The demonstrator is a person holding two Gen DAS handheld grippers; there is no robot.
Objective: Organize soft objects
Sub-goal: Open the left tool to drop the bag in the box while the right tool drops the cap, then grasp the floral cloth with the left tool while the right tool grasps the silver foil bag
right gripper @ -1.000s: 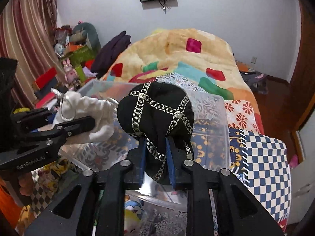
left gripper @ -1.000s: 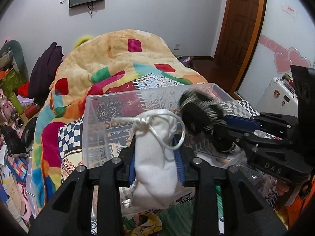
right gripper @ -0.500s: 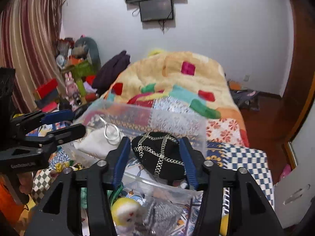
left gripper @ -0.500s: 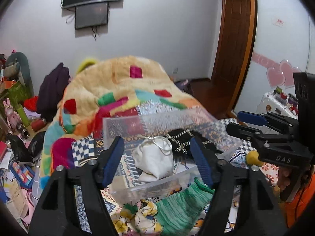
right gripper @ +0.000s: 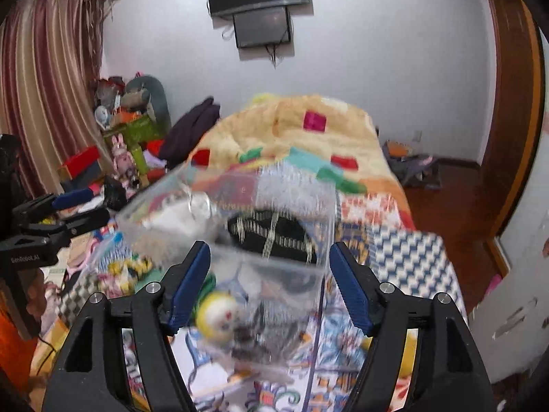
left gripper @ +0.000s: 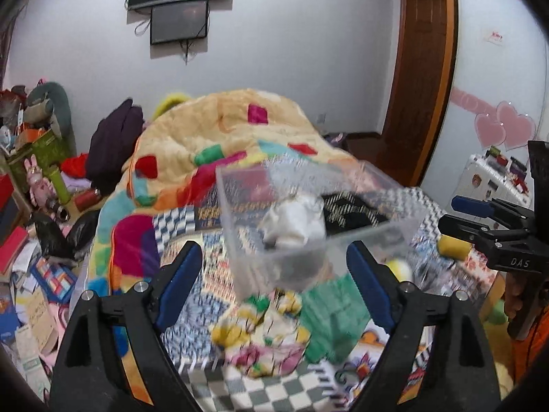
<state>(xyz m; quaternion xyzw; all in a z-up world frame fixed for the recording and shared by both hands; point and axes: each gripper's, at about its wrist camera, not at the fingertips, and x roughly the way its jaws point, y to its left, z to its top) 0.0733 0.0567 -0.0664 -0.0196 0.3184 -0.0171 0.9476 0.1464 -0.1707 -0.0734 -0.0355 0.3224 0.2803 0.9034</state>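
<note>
A clear plastic bin [left gripper: 236, 226] stands on the bed and also shows in the right wrist view [right gripper: 322, 206]. Inside it lie a white drawstring pouch [left gripper: 295, 219], seen again in the right wrist view [right gripper: 175, 218], and a black pouch with silver chains [left gripper: 357, 211], also seen there [right gripper: 271, 231]. My left gripper [left gripper: 272, 274] is open and empty, raised behind the bin. My right gripper [right gripper: 271, 283] is open and empty, also back from the bin; it appears at the right of the left wrist view [left gripper: 459, 213].
Loose soft items lie in front of the bin: a green knit piece [left gripper: 329, 316], a floral cloth [left gripper: 264, 336], a yellow-white plush ball [right gripper: 219, 316]. A colourful quilt [left gripper: 212, 127] covers the bed. Clutter fills the floor at left [left gripper: 37, 206]. A wooden door [left gripper: 425, 79] is at right.
Both grippers let go of their pouches, which now lie in the bin. Both have opened wider and drawn back and upward from the bin.
</note>
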